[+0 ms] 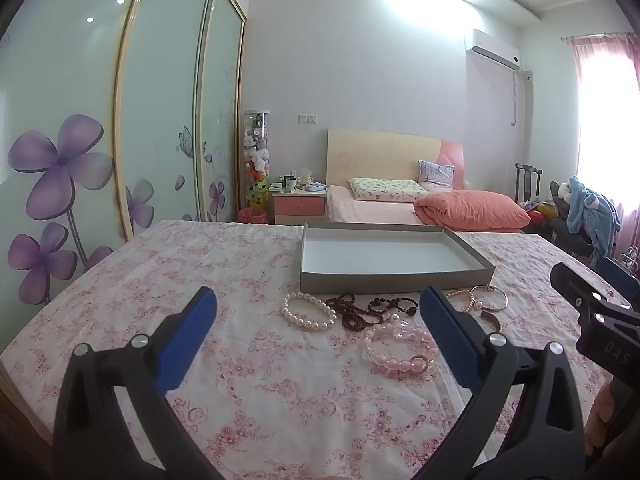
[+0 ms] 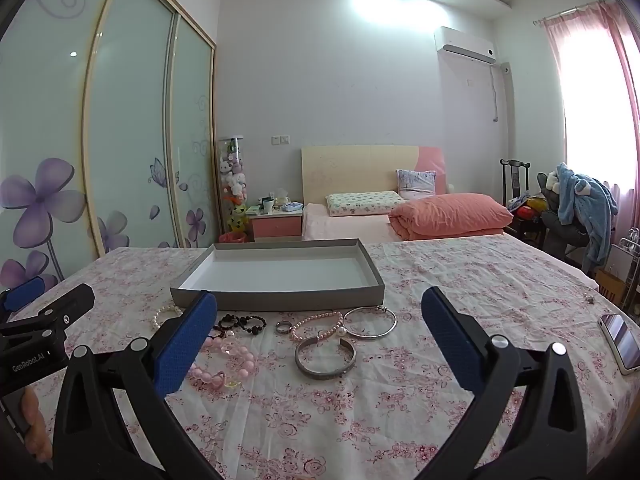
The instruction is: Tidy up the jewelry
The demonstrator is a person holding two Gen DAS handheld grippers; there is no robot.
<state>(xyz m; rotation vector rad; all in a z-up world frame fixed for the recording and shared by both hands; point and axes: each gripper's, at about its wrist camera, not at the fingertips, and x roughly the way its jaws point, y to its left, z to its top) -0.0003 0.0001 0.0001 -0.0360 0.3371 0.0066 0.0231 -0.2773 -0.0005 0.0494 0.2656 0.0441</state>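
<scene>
A shallow grey box with a white inside lies empty on the floral tablecloth. In front of it lies jewelry: a white pearl bracelet, dark bead strings, a pink bead bracelet, a pink pearl strand, a thin silver bangle, an open silver cuff and a small ring. My left gripper is open above the near jewelry. My right gripper is open above the cuff and bangle. Neither holds anything.
A phone lies near the table's right edge. A small object lies further back on the right. Behind the table are a bed, a nightstand, a wardrobe and a chair with clothes.
</scene>
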